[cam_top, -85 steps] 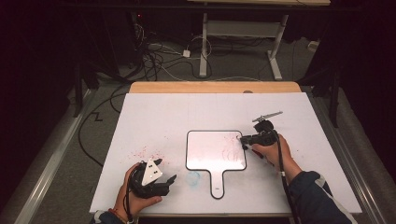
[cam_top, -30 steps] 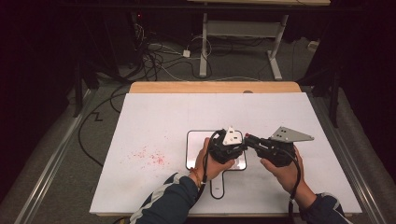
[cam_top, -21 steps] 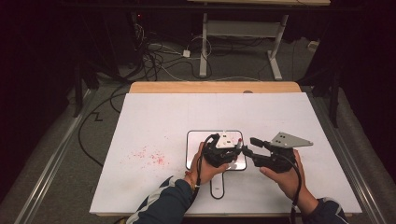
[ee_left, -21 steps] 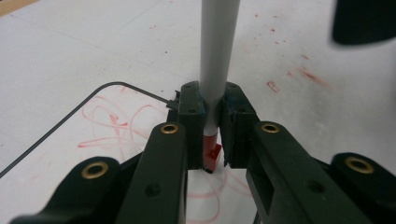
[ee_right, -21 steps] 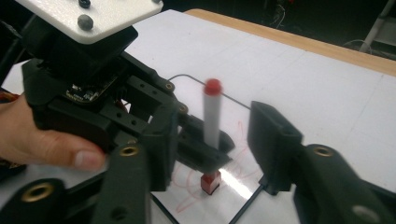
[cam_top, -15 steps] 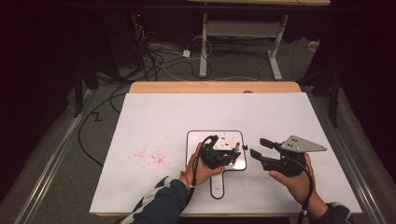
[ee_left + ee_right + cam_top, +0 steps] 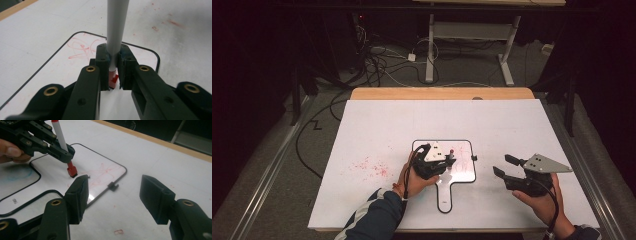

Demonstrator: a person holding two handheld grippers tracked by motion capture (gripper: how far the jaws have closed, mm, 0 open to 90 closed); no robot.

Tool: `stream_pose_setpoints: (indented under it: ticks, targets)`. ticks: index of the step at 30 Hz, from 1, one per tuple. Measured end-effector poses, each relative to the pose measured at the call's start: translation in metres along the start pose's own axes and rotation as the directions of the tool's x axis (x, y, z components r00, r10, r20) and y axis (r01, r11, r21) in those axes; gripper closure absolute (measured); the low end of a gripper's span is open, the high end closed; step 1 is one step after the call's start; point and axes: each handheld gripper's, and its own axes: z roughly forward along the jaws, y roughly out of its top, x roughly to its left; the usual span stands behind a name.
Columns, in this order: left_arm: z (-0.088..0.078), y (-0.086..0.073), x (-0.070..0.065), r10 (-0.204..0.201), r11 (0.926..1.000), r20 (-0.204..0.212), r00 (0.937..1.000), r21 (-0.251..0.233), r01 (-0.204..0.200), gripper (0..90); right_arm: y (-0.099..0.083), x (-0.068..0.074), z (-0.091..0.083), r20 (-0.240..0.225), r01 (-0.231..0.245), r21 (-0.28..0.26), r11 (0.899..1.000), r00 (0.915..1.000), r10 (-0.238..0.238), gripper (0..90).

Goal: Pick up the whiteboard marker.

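A small whiteboard with a black rim and a handle lies on the white table, with faint red scribbles on it. My left gripper is over the board, shut on a white marker. The marker's red end points down, close to the board's surface. My right gripper hangs to the right of the board, beyond its rim. Its jaws have just been opening and stand wide apart with nothing between them.
Red smudges mark the table left of the board. A small black clip sits on the board's right rim. A wooden strip runs along the table's far edge. Cables and a desk frame lie on the floor beyond.
A second ago both grippers met over the board. My right gripper has since opened and drawn away to the right and toward the near edge. The left keeps the marker.
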Motion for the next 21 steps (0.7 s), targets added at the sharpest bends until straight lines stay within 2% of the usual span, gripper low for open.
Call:
stream_pose_setpoints:
  ticks: [1,3,9,10,13,14,16,17,18,19,21]
  targets:
    - [0.000,0.000,0.000,0.000,1.0000,0.000,1.0000,0.000,0.000,78.8,0.000,0.000,0.000,0.000,0.000,0.000,1.000,1.0000,0.000,41.3]
    - [0.005,0.001,-0.009,-0.007,0.9997,0.043,0.9991,-0.022,0.008,78.9,0.000,0.001,0.001,-0.012,0.006,0.000,1.000,0.9999,-0.006,41.1]
    - [0.019,0.010,-0.042,0.063,0.9976,0.105,0.9925,-0.036,-0.059,78.9,-0.001,0.003,0.004,-0.033,0.017,0.004,1.000,0.9993,-0.017,40.8]
    - [0.020,0.011,-0.045,0.079,0.9966,0.096,0.9923,-0.031,-0.076,78.9,-0.001,0.003,0.004,-0.034,0.020,0.005,1.000,0.9992,-0.020,40.7]
    - [0.019,0.012,-0.044,0.097,0.9952,0.095,0.9907,-0.018,-0.096,78.8,-0.002,0.002,0.005,-0.033,0.019,0.010,1.000,0.9993,-0.019,40.7]
    - [0.015,0.012,-0.039,0.098,0.9952,0.069,0.9928,0.000,-0.098,78.8,-0.003,0.002,0.005,-0.031,0.022,0.012,1.000,0.9993,-0.022,40.7]
    - [0.010,0.009,-0.029,0.082,0.9965,0.043,0.9957,0.009,-0.083,78.8,-0.003,0.002,0.005,-0.026,0.024,0.015,1.000,0.9994,-0.024,40.6]
    - [0.010,0.009,-0.029,0.082,0.9965,0.043,0.9957,0.009,-0.083,78.8,-0.003,0.002,0.005,-0.026,0.024,0.015,1.000,0.9994,-0.024,40.6]
    - [0.008,0.008,-0.024,0.072,0.9973,0.028,0.9970,0.009,-0.073,78.8,-0.003,0.002,0.005,-0.024,0.025,0.016,1.000,0.9994,-0.025,40.6]
    - [0.004,0.005,-0.015,0.070,0.9975,-0.008,0.9975,0.014,-0.069,78.8,-0.003,0.001,0.004,-0.024,0.031,0.014,0.999,0.9992,-0.030,40.6]
    - [0.001,0.002,-0.005,0.042,0.9990,-0.030,0.9986,0.015,-0.042,78.8,-0.003,0.001,0.004,-0.020,0.036,0.013,0.999,0.9992,-0.035,40.5]
